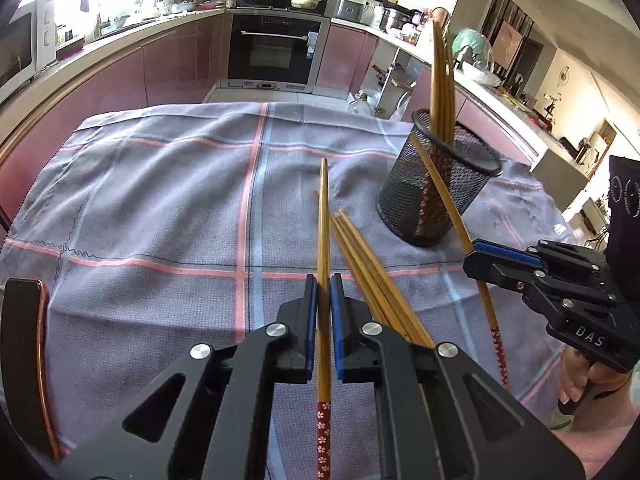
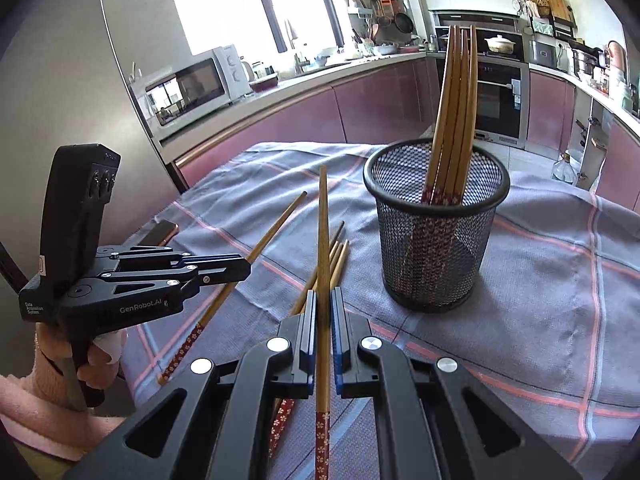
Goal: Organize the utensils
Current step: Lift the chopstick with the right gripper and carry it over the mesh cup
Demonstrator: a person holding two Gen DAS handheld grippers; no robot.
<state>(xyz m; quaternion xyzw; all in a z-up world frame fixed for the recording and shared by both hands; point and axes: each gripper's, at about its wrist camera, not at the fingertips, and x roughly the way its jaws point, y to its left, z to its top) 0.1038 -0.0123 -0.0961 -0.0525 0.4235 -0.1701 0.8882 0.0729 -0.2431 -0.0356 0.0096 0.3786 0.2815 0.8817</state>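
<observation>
Left wrist view: the left gripper (image 1: 323,294) clamps one bamboo chopstick (image 1: 323,224) pointing to 12 o'clock; loose chopsticks (image 1: 368,264) lie on the checked cloth (image 1: 160,200), the mesh cup (image 1: 436,192) at 2 o'clock.

Right wrist view: the right gripper (image 2: 324,308) pinches another chopstick (image 2: 322,232); the cup (image 2: 436,236) stands at 1 o'clock.

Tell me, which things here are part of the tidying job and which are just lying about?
Part of the job:
- black wire-mesh cup with wooden chopsticks standing in it
- loose wooden chopsticks on the cloth
- one chopstick held in the left gripper
- one held in the right gripper

Just lying about:
- dark phone with copper edge
- grey checked tablecloth
- white microwave
</observation>
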